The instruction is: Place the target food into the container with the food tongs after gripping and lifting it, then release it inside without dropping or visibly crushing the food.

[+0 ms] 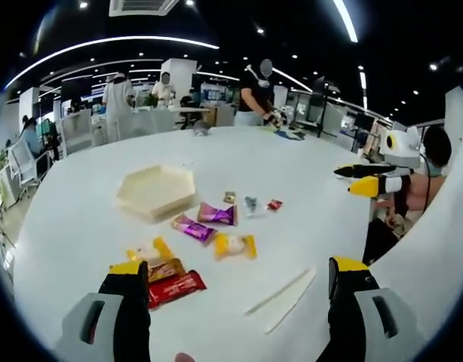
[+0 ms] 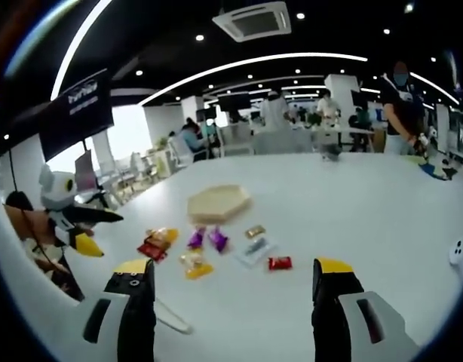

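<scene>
The left gripper point(image 1: 239, 290) hangs over the white table point(image 1: 314, 173) with jaws spread wide, nothing between them. The food tongs point(image 1: 280, 300) — a pale, thin pair lying flat on the table — sit just ahead, between the two jaws and closer to the right-hand one, long axis running diagonally across the view from lower left to upper right. So the left gripper is the nearer one for the pick-up.

The right gripper point(image 2: 235, 298) is also wide open & empty; in its view the tongs point(image 2: 173, 320) lie beside its left jaw. The wrapped snacks, e.g. the yellow-ended one point(image 1: 234, 245), sit scattered beyond the tongs, and the hexagonal container point(image 1: 156, 191) is farther on, empty as far as can be seen. Which snack is the target isn't clear.
</scene>
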Demonstrator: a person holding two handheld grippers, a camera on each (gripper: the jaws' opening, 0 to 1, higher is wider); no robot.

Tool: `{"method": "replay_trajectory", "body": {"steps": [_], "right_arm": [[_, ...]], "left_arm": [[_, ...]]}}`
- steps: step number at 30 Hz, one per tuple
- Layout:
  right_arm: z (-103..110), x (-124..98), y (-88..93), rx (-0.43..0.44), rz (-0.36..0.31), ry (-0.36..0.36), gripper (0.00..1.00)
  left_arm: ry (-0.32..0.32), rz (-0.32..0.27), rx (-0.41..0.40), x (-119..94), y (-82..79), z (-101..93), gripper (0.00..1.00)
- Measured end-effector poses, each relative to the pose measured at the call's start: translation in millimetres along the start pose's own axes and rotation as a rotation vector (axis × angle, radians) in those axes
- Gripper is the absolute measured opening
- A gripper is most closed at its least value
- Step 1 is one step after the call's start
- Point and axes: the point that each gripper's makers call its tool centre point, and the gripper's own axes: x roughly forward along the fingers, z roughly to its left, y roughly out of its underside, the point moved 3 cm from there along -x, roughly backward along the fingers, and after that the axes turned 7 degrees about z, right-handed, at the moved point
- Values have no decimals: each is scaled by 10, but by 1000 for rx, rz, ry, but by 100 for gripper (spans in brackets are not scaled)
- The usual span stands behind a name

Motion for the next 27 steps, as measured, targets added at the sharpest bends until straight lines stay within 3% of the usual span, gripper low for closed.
{"method": "replay_trajectory", "body": {"steps": [2,4,7,13,17,20,23,27], "right_arm": [[-53,1,10,9,-12,13,87],[-101,-19,29,34,9,43,87],[-48,-89,-36,36,-28,28,87],[-21,-109,26,13,-12,27,87],[-2,-88,60,17,14,26,87],[35,-100,81,12,13,9,87],[-6,-99,145,-8,31,25,87],[-46,-77,137,5,26,32,87]], "left_arm": [[1,4,5,51,7,26,99],[5,46,-10,45,24,18,99],[20,-9,15,-28,-47,-41,99],[20,44,7,-8,154,-63,99],[18,78,7,-14,198,-58,99],[36,45,-17,-57,161,-96,99],[28,91,28,-7,247,-65,99],[27,96,23,28,221,-16,99]]}}
